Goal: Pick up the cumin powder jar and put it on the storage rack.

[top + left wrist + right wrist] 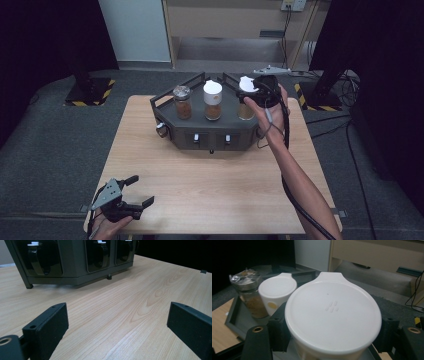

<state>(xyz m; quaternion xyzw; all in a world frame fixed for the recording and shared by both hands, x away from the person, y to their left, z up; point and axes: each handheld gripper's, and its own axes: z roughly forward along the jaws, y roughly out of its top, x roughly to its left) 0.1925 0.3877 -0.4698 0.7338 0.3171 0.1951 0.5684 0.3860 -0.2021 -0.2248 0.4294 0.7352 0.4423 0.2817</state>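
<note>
- Pale wood surface [210,195]: carries a dark rack [210,132] at its far edge.
- Rack: holds three spice jars in a row.
- Right tool [256,94]: clenched on the white-lidded jar [332,315] at the rack's right end.
- Left tool [134,196]: released, jaws wide apart, over the surface's near left corner.

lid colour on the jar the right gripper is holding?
White. The lid of the jar clamped in the right gripper shows best in the right gripper view.

The right claw [332,340] grips a white-lidded jar [333,315]; two more jars, probably spices, stand behind.
</note>
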